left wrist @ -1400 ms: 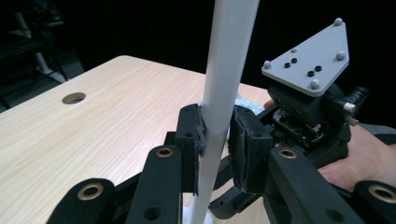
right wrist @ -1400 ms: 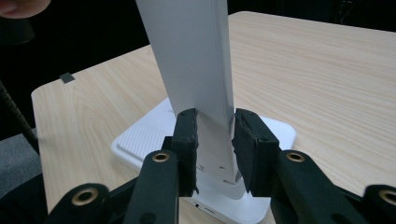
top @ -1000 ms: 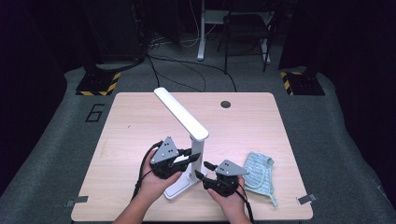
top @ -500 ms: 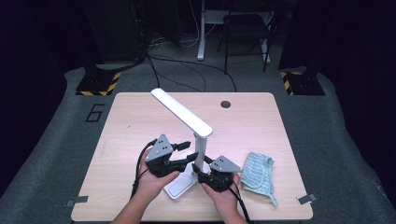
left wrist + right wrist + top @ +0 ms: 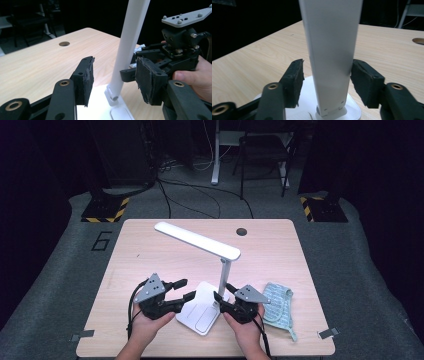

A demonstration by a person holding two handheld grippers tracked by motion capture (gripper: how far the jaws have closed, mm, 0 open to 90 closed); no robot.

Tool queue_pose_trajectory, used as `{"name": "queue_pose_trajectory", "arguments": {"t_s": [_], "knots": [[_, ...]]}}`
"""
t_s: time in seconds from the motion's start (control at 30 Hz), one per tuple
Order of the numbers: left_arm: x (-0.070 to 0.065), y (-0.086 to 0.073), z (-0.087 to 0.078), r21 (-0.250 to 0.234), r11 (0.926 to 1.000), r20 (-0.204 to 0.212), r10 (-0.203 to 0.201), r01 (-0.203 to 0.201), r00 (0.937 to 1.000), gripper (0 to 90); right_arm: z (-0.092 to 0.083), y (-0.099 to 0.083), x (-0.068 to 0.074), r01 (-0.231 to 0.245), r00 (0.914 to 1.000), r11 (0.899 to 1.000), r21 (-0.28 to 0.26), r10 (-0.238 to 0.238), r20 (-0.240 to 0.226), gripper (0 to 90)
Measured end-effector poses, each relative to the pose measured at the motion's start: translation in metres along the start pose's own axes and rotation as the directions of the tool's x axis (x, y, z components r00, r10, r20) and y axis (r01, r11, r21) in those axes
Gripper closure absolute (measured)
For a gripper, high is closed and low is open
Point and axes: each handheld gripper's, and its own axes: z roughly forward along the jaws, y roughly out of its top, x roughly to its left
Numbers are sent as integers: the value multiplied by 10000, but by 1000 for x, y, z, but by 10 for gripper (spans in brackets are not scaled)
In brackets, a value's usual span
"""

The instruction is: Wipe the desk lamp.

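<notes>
With both grippers spread, the left gripper (image 5: 184,289) just opened beside the white desk lamp (image 5: 207,307) and the right gripper (image 5: 325,82) astride its stem, we'd grip that stiff, slippery stem low, near its base

The right gripper (image 5: 326,77) looks along its two black jaws, which rise from the bottom corners and stand on either side of the white upright post (image 5: 331,55) of a desk lamp. The jaws have just been opening with the post between them. The left pad (image 5: 295,80) stands clear of the post with a gap showing; the right pad (image 5: 364,80) sits just beside the post's edge, and contact cannot be told. The post meets the white lamp base (image 5: 352,110) low in the frame. Behind lies the light wooden table (image 5: 257,65), with a round hole (image 5: 419,40) at the far right edge.
</notes>
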Motion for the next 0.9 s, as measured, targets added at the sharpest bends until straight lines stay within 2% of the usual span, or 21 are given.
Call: {"name": "queue_pose_trajectory", "arguments": {"t_s": [0.07, 0.2, 0.33, 0.53, 0.57, 0.63, 0.73, 0.8, 0.9], "knots": [[0, -1, -1, 164, 9998, -43, 103, -103, 9999, 482, 3, 2, 5, 60, 9996, 9999, 101, -63, 270, 420], [0, -3, -2, 49, 9999, -37, 113, -113, 9999, 478, 10, 6, 10, -148, 9982, 9998, 153, 139, 577, 440], [1, -5, -6, 92, 9994, 9, 333, -333, 9994, 471, 16, 8, 11, -193, 9989, 9997, 135, 187, 425, 479], [1, -12, -6, 144, 9998, 1, 167, -167, 9999, 462, 23, 10, 14, -138, 9997, 9998, 161, 135, 191, 487], [2, -12, -6, 226, 9994, 19, 275, -275, 9996, 461, 24, 11, 14, -55, 9999, 9997, 218, 53, 120, 488], [3, -14, -6, 217, 9992, -84, 328, -326, 9994, 456, 27, 12, 16, -75, 10000, 9996, 277, 74, 24, 490], [6, -17, -7, 287, 9989, -207, 364, -358, 9991, 437, 32, 14, 18, 254, 9997, 9991, 342, -254, 2, 521], [10, -22, -7, 330, 9993, -444, 186, -171, 9988, 418, 33, 14, 16, 196, 9998, 9994, 268, -196, 11, 513], [13, -33, -5, 467, 9989, -687, -27, 59, 9976, 386, 30, 15, 14, 499, 9986, 9983, 316, -504, 149, 503]]}}
